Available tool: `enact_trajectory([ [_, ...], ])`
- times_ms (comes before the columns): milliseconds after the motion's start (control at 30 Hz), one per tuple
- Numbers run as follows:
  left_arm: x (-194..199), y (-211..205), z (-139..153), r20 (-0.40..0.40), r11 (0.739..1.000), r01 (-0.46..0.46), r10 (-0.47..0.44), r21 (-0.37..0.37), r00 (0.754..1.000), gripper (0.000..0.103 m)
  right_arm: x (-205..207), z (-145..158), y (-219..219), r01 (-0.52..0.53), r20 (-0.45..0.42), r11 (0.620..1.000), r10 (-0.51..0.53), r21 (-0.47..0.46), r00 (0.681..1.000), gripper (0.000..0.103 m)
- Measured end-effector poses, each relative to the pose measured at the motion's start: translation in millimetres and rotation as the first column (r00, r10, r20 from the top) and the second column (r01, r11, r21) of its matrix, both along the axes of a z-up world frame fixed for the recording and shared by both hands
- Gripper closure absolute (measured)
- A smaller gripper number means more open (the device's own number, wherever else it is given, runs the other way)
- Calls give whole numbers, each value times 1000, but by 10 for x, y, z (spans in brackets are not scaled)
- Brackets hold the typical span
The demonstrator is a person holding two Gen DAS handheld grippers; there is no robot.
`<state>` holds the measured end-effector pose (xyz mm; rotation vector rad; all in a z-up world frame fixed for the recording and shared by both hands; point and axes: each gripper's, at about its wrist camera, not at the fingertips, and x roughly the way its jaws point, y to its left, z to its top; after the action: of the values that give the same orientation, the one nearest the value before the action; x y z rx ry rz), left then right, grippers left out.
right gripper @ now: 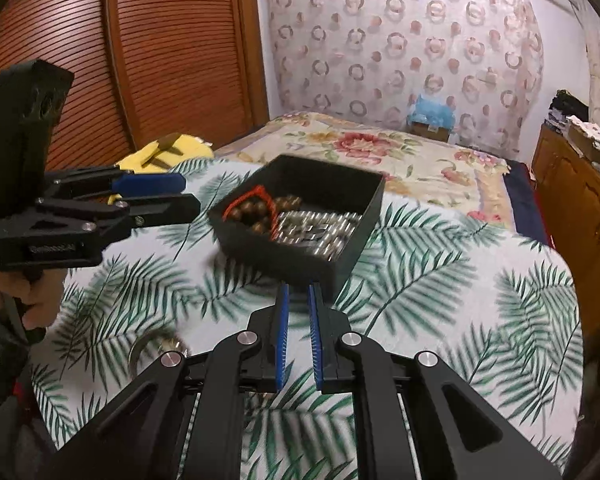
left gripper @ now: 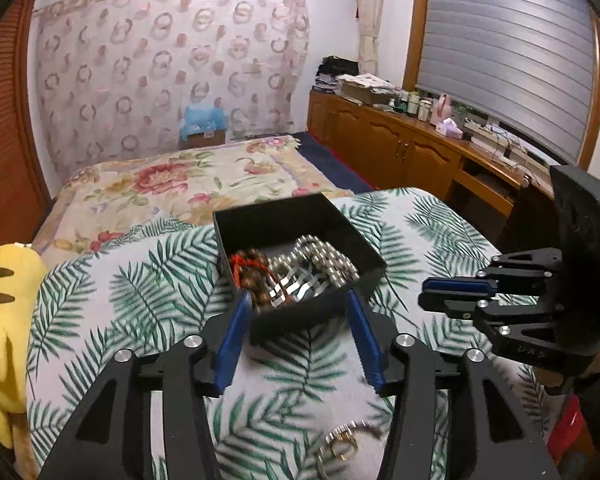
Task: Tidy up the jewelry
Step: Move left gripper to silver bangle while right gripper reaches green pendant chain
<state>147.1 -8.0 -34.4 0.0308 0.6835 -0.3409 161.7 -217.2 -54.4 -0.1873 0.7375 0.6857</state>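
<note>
A black open box stands on a table with a palm-leaf cloth. It holds a brown bead bracelet with red cord and silver chain jewelry. My left gripper is open, its blue pads either side of the box's near corner. My right gripper is nearly closed and empty, just short of the box's near wall; it also shows in the left wrist view. A silver and gold ring-like piece lies on the cloth, blurred.
A yellow plush toy sits at the table's left edge. A bed with a floral cover lies behind the table. A wooden cabinet with clutter runs along the right wall.
</note>
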Motion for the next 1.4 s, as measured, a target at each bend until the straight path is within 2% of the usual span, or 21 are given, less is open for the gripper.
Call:
enact_trajectory([
  [167, -221, 9, -56, 4, 1000, -3, 3, 12, 1000, 33, -150, -99, 6, -10, -19, 1000, 10, -2, 1000, 91],
  [200, -271, 21, -81, -1, 1000, -4, 4, 10, 1000, 32, -179, -116, 1, -10, -23, 1000, 10, -1, 1000, 90],
  [267, -333, 39, -126, -13, 1000, -5, 5, 10, 1000, 31, -213, -135, -16, -10, -29, 1000, 10, 3, 1000, 79],
  [567, -589, 72, -358, -79, 1000, 2, -1, 20, 997, 23, -382, -217, -28, -13, -38, 1000, 13, -8, 999, 78],
  [900, -653, -128, -605, -150, 996, 70, -61, 54, 987, 23, -421, -267, -74, 0, -50, 1000, 0, -8, 999, 78],
  [1033, -653, -176, -654, -166, 994, 86, -74, 65, 983, 23, -428, -267, -87, 2, -47, 1000, -3, -9, 999, 73],
  [1167, -642, -217, -694, -180, 991, 105, -90, 79, 980, 23, -425, -276, -96, 5, -49, 1000, -6, -10, 999, 72],
  [1333, -622, -256, -745, -195, 988, 117, -96, 99, 976, 35, -438, -281, -97, 2, -49, 1000, -3, -12, 999, 72],
  [1400, -624, -259, -744, -191, 987, 119, -97, 106, 977, 35, -437, -283, -97, 2, -50, 1000, -3, -13, 999, 72],
])
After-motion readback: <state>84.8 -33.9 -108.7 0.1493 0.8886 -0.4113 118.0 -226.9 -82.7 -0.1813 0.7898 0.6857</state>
